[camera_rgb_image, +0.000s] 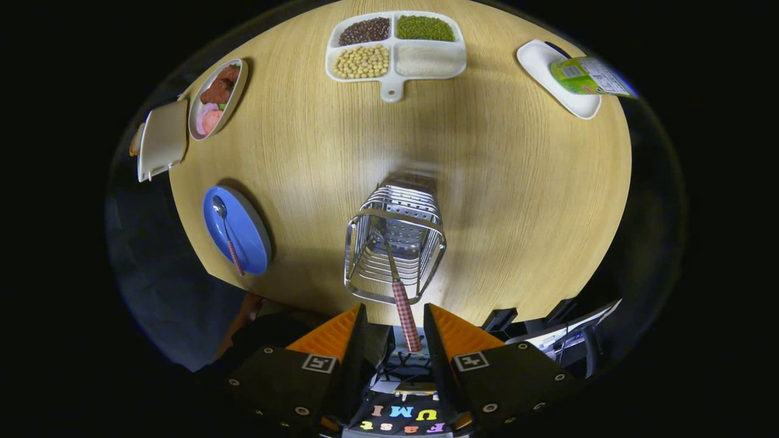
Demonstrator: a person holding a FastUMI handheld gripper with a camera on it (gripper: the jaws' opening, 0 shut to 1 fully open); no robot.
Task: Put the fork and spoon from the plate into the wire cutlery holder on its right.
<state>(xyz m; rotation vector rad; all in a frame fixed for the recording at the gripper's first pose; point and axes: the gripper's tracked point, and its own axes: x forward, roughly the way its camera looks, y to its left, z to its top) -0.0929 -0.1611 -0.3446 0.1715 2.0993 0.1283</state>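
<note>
The wire cutlery holder [395,243] stands on the round wooden table [517,201], just ahead of my fingers. A utensil with a red checked handle [405,316] leans inside it; its head is down among the wires, so I cannot tell its shape. The handle's end sticks out between my fingers, and neither finger presses on it. My gripper [394,311] hangs open above the holder. To the holder's left lies the blue plate [249,234], with the spoon [226,234] on it, bowl pointing away and checked handle toward the table's near edge.
Beyond the holder sits a white divided tray [392,91] of beans and grains. At the far left are an oval dish [193,121] of food and a beige lid [163,137]. A white dish [544,67] with a green packet [590,76] lies far right. A person's hand [246,313] shows below the plate.
</note>
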